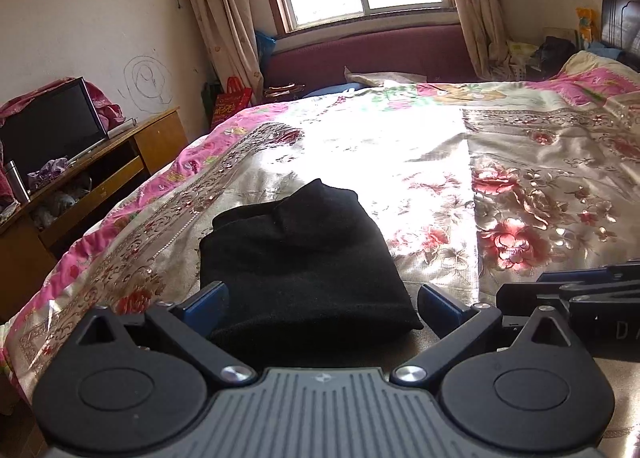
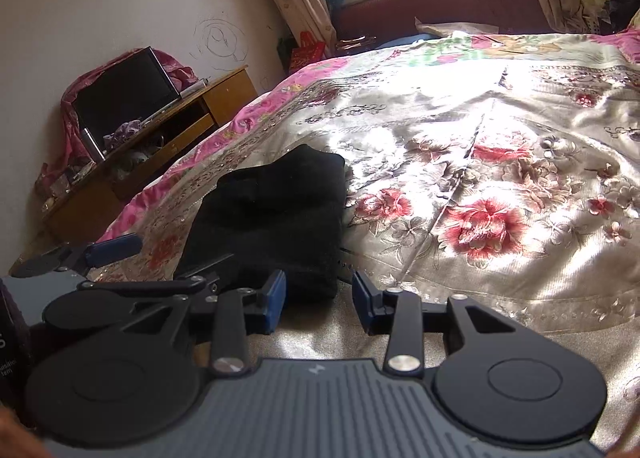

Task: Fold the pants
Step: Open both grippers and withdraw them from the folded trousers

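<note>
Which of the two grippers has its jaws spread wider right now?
The left gripper: its blue pads straddle the folded black pants, while the right gripper shows a narrower gap.

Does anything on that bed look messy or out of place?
Only slightly: the folded black pants have a lumpy top layer bunched up at the far end, not lying flat. The bedspread looks smooth, with nothing spilled.
</note>
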{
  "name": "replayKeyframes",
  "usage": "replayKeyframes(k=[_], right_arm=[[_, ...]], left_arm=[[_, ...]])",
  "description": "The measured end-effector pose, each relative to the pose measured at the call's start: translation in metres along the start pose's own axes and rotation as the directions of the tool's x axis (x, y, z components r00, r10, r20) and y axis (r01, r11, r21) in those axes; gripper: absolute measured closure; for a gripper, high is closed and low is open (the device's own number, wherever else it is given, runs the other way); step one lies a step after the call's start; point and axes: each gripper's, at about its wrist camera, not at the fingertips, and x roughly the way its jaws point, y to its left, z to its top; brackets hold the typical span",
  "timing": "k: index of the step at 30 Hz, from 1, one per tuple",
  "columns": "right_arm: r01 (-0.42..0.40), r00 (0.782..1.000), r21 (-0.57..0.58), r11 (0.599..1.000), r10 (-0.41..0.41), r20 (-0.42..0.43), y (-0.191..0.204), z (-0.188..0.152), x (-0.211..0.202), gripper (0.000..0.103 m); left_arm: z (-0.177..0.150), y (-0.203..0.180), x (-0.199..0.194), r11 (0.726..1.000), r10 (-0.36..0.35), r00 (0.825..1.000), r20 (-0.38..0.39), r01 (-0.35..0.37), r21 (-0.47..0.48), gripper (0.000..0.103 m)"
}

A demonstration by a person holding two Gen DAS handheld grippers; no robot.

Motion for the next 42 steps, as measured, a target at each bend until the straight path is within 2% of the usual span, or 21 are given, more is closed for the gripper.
replayKeyframes(k=[10,21,33,42], right_arm=[[-0.012,1.000,0.041,0.999,0.012,0.007,-0.009,-0.015,-0.017,0.063],[0.008,1.000,0.040,0.999,-0.008,-0.012,-0.011,-0.046,-0.026,0.063],[0.024,0.998,0.050,0.998,-0.021,-0.057,-0.023,-0.086,-0.031,0.063],[0.037,0.998,0.036,0.999,-0.035,-0.049,-0.030,-0.098,-0.041,0.063]], left_arm=[[-0.010,-0.010,-0.016,1.000,-0.007,1.000,-0.017,0.007,-0.028,0.000],[-0.038,-0.022,-0.021,1.000,-0.012,0.997,-0.079,0.011,-0.022,0.000],[-0.065,-0.042,-0.022,0.999,0.000,0.988,-0.155,0.005,0.034,0.000],[-0.071,-0.052,-0.026,0.999,-0.005,0.986,-0.165,0.014,0.050,0.000]])
